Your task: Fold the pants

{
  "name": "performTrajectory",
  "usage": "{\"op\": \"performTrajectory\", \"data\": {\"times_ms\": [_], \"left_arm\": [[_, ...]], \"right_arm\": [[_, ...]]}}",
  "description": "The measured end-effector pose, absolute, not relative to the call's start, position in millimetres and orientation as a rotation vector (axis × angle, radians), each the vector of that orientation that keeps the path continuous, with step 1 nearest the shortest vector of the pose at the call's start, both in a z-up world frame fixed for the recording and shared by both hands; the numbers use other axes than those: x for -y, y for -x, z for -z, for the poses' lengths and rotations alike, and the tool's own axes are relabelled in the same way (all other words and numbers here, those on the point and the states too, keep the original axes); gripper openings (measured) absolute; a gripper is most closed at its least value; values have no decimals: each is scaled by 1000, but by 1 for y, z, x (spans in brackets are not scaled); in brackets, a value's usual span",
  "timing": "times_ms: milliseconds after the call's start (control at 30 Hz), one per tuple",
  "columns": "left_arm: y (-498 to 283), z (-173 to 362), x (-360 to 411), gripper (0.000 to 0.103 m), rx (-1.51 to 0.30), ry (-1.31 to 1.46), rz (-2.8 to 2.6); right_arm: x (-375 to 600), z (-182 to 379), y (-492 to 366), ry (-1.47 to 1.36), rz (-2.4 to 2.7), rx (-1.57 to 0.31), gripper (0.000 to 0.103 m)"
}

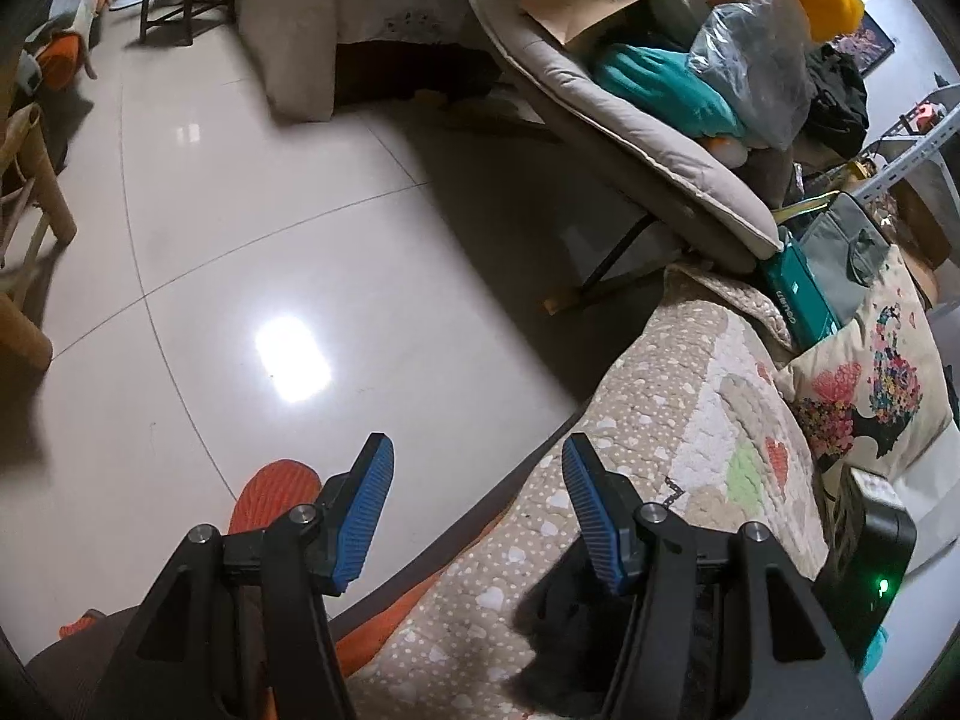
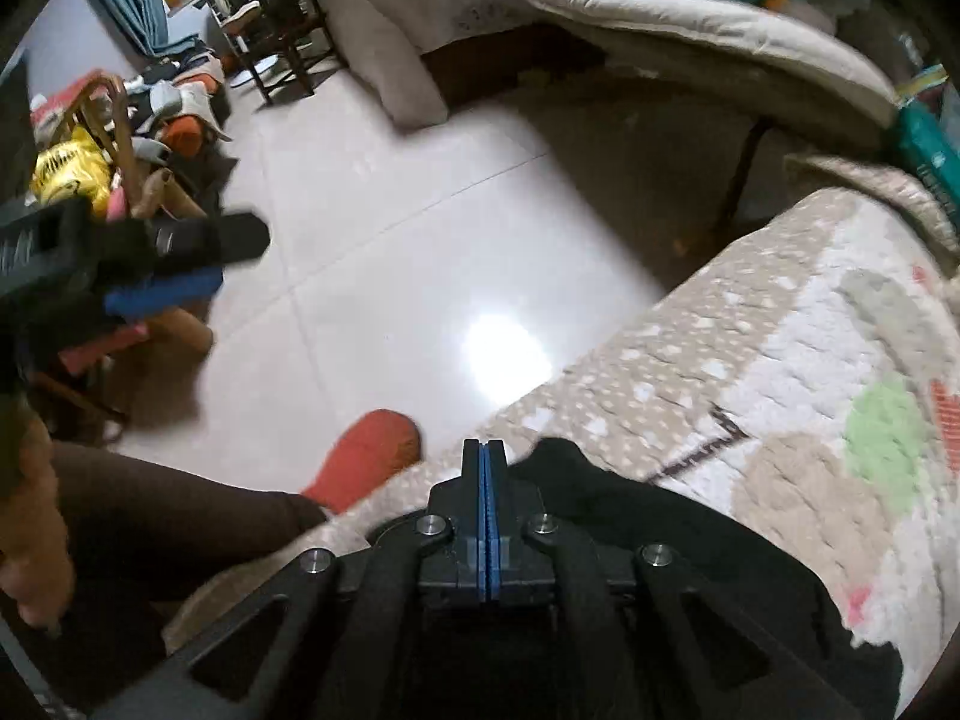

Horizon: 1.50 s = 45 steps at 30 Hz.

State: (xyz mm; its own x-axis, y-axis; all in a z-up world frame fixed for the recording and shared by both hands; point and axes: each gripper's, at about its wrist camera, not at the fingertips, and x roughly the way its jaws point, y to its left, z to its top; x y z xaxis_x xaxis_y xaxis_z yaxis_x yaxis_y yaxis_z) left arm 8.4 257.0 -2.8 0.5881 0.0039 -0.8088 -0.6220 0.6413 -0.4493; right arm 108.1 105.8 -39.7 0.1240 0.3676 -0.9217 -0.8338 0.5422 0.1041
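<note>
Work surface: a quilted sofa cover (image 1: pixel 678 396), beige with white hearts and patchwork, beside glossy pale floor tiles (image 1: pixel 252 228); a cluttered lounge chair (image 1: pixel 606 114) stands beyond. Left gripper (image 1: pixel 477 468) spread wide, holding nothing; right gripper (image 2: pixel 485 468) pressed fully together, nothing visibly caught between its pads; black pants (image 2: pixel 690 522) lie on the cover beneath it.

The left claw (image 1: pixel 477 468) is held wide open over the sofa's (image 1: pixel 660 396) edge, while the right claw (image 2: pixel 483 456) is pressed fully together.
</note>
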Motion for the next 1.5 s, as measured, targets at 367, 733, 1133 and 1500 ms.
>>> {"op": "performTrajectory", "data": {"times_ms": [367, 733, 1133, 1500], "left_arm": [[-13, 5, -247, 58, -907, 813, -381], [-16, 11, -245, 58, -918, 808, -404], [-64, 20, -140, 58, -954, 537, -72], [-54, 78, -166, 70, -1170, 694, -233]], "right_arm": [[-105, 75, -58, 813, -969, -1114, 21], [-131, 55, -112, 562, -829, -1065, 16], [11, -4, -158, 147, -577, -1011, 57], [306, -15, -121, -69, -52, -995, 57]]}}
